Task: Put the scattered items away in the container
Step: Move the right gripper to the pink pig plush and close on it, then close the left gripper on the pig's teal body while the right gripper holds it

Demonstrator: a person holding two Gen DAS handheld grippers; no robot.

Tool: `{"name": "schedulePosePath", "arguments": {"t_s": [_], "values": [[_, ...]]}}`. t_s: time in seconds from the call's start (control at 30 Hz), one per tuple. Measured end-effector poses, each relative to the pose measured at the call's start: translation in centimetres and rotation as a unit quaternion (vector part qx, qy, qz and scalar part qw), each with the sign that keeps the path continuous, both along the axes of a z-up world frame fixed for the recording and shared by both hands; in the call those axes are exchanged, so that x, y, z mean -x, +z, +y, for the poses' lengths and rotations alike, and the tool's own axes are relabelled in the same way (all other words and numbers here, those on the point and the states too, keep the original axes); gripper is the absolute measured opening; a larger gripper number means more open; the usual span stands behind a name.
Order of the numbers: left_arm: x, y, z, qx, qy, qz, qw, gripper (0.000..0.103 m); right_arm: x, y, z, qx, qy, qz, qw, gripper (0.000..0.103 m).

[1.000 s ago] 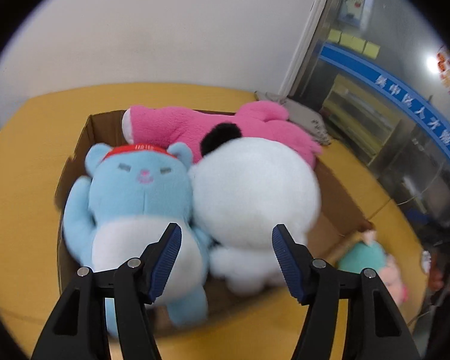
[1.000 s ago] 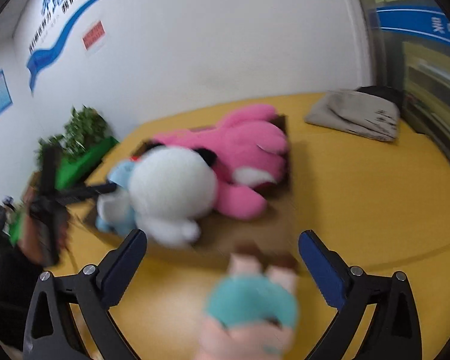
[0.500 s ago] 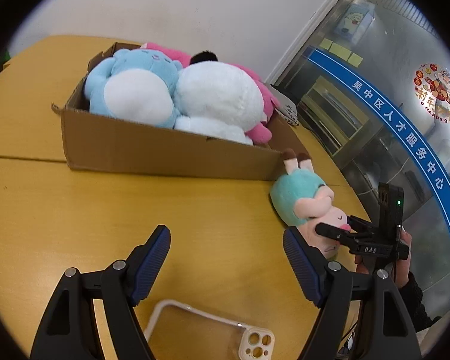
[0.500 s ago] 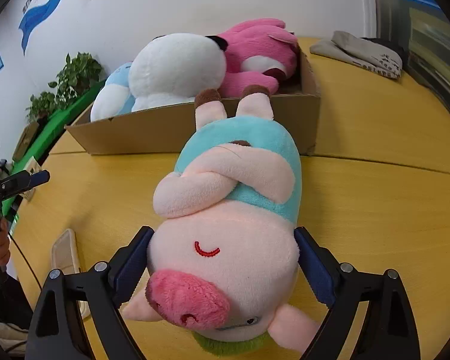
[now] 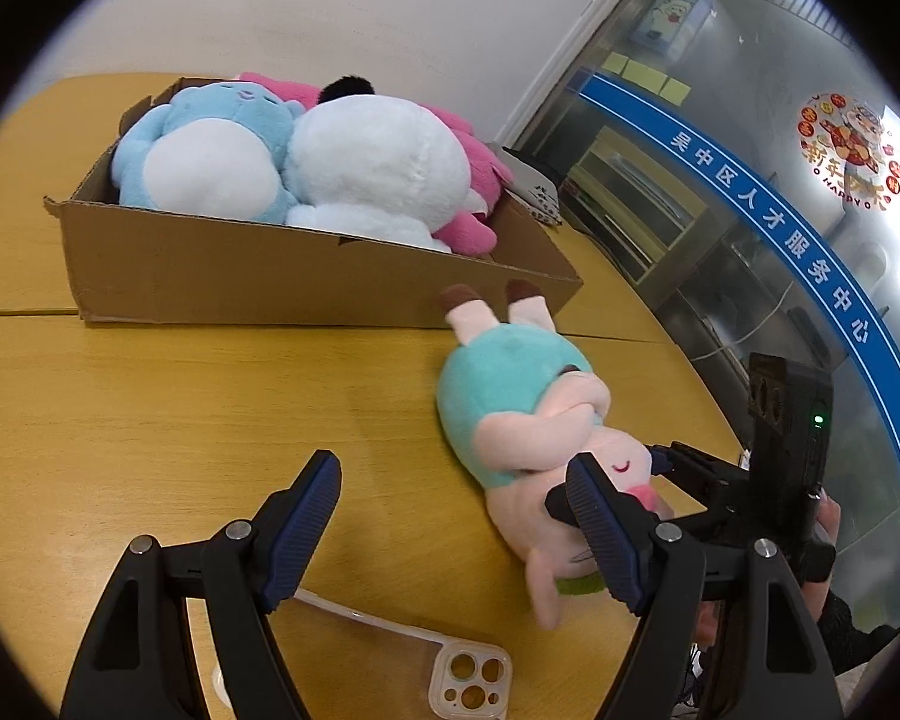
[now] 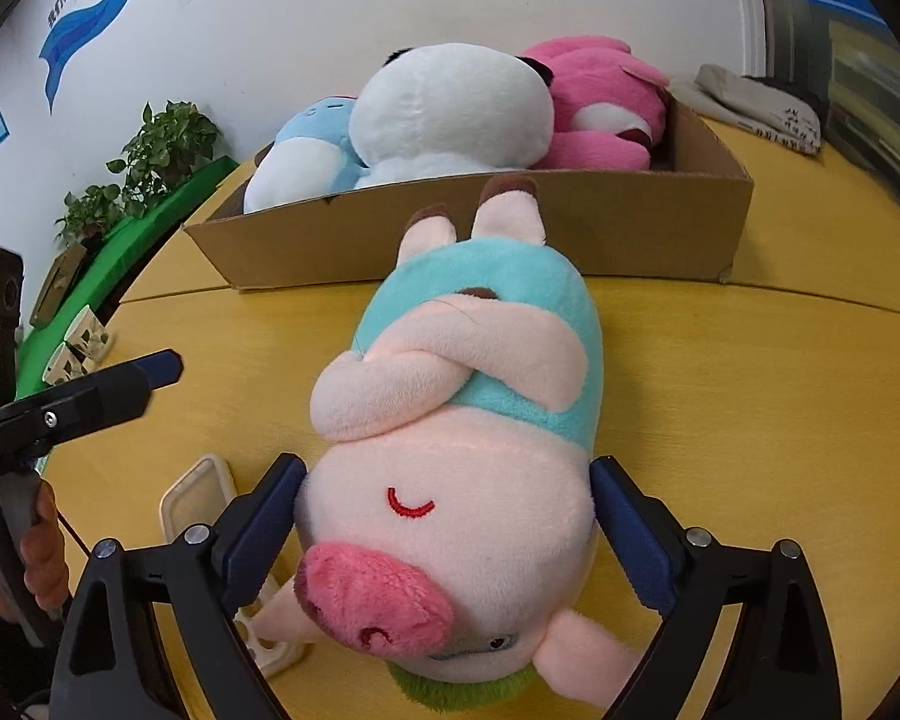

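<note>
Pig plush (image 6: 450, 480), pink with a teal shirt, lay on its back on the yellow table (image 6: 750, 390), just in front of the cardboard box (image 6: 630, 228), its brown-tipped feet pointing at the box wall; whether they touched the cardboard could not be told. Its arms were folded across its chest. The right gripper (image 6: 444, 528) had its blue pads set on either side of the pig's head, the jaws spread wide and both pads against the fur, so it appeared to be gripping the head, though how firmly was hard to make out. One pad was partly hidden behind the cheek, and a green patch under the head was cut off by the edge of the right wrist view. In the left wrist view the same pig plush (image 5: 522, 420) was partly covered by the left gripper's own finger.

The left gripper (image 5: 456, 516) hovered above the table with its jaws wide apart and nothing between them. Beneath it lay a clear phone case (image 5: 468, 684), half hidden by the fingers and cropped at the bottom of the view.

Inside the box (image 5: 270, 276) sat a blue plush (image 5: 210, 150), a white plush (image 5: 378, 162) with a black ear, and a pink plush (image 5: 468, 180) mostly concealed behind the white one. A grey cloth item (image 6: 762, 102) lay on the table beyond the box, and a potted green plant (image 6: 156, 156) stood off the table's far-left edge.
</note>
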State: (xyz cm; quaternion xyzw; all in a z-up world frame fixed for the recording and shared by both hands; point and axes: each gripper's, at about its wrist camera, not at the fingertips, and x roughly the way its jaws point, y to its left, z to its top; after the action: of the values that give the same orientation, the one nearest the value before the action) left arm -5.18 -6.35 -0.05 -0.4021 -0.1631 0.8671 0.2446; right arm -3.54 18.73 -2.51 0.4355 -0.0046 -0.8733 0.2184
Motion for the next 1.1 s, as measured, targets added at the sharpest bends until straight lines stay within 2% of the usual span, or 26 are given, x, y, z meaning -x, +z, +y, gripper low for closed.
{"name": "schedulePosePath", "arguments": {"t_s": [0.27,0.47,0.67,0.7,0.8,0.87,1.1], "values": [[2.0,0.1,1.0,0.001,-0.007,-0.002,1.0000,0.078,-1.1,1.3,0.0,-0.030,-0.005,0.025,0.999,0.099],[5.7,-0.3,2.2,0.005,-0.021,-0.010,0.9997,0.078,-1.0,1.5,0.7,-0.032,-0.012,0.031,0.999,0.099],[9.9,-2.4,4.2,-0.002,-0.050,-0.039,0.9980,0.078,-0.8,0.8,1.3,-0.029,-0.013,0.021,0.999,0.099],[10.8,-2.9,4.5,-0.004,-0.054,-0.049,0.9973,0.078,-0.8,0.7,1.3,-0.029,-0.012,0.020,0.999,0.099],[12.3,-3.6,4.9,-0.045,-0.070,-0.065,0.9944,0.078,-0.5,-0.2,1.4,-0.027,-0.013,0.006,1.000,0.100],[12.8,-3.6,5.4,-0.046,-0.076,-0.062,0.9941,0.078,-0.1,-0.8,1.4,-0.030,-0.011,-0.003,0.999,0.100],[12.3,-3.0,6.1,-0.049,-0.111,-0.048,0.9915,0.076,0.2,-1.4,1.1,-0.044,0.019,0.004,0.999,0.087]]}}
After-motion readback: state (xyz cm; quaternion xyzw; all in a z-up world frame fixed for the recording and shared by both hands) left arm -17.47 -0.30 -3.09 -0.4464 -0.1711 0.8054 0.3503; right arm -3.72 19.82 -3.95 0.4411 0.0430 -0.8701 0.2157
